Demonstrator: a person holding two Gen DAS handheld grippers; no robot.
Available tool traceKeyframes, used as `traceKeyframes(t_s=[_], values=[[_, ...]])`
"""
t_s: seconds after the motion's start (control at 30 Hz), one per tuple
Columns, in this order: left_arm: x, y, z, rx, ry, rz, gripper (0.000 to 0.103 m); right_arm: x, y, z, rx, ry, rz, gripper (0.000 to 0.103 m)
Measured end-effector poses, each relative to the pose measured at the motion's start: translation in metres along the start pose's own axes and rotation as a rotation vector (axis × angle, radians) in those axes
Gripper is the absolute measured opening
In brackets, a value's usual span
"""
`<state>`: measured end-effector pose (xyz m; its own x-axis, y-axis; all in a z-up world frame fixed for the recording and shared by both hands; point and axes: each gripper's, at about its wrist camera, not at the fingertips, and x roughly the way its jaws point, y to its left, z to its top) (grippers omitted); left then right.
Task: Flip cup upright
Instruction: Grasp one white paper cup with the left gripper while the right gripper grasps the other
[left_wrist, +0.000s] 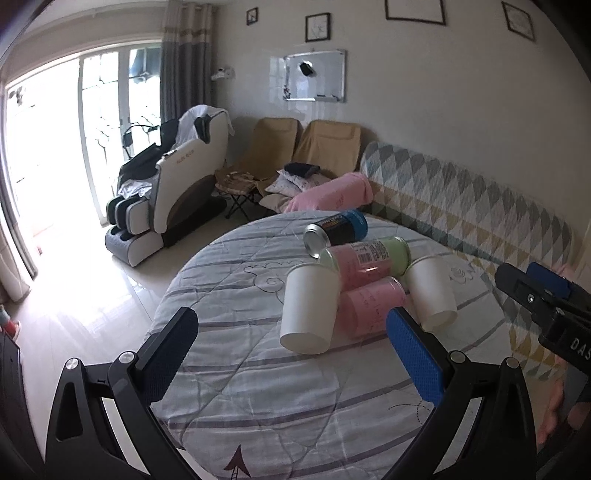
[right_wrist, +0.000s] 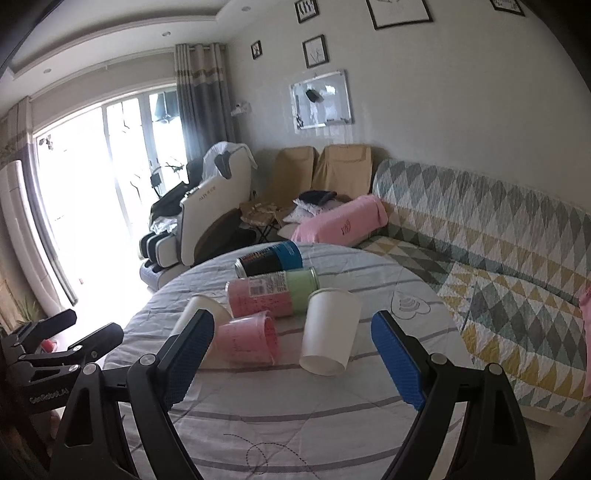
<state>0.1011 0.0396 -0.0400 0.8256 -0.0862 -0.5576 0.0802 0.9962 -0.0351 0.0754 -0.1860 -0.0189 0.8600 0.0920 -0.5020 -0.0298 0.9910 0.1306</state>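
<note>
Two white paper cups lie tipped on the round quilted table (left_wrist: 229, 369), open mouths toward me: a left one (left_wrist: 309, 307) (right_wrist: 201, 314) and a right one (left_wrist: 432, 291) (right_wrist: 330, 330). A pink plastic cup (left_wrist: 369, 306) (right_wrist: 247, 341) lies on its side between them. My left gripper (left_wrist: 291, 332) is open and empty, just short of the left white cup. My right gripper (right_wrist: 295, 334) is open and empty, its fingers in front of the pink cup and the right white cup. The right gripper also shows at the right edge of the left wrist view (left_wrist: 532, 291).
A pink-and-green can (left_wrist: 369, 258) (right_wrist: 273, 295) and a black-and-blue can (left_wrist: 336, 230) (right_wrist: 269, 260) lie on their sides behind the cups. A patterned sofa (right_wrist: 498, 258) runs along the right, a massage chair (left_wrist: 173, 184) stands at the back left near the window.
</note>
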Motion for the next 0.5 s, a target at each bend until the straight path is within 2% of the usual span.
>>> traceKeyframes(t_s=[0.2,0.5], values=[[0.018,-0.005,0.008,0.013,0.04,-0.033,0.103,0.016,-0.01,0.002,0.039,0.037,0.005,0.088],[0.055,-0.008,0.017,0.052,0.116,-0.015,0.103,0.05,-0.026,0.008,0.094,0.125,-0.013,0.088]])
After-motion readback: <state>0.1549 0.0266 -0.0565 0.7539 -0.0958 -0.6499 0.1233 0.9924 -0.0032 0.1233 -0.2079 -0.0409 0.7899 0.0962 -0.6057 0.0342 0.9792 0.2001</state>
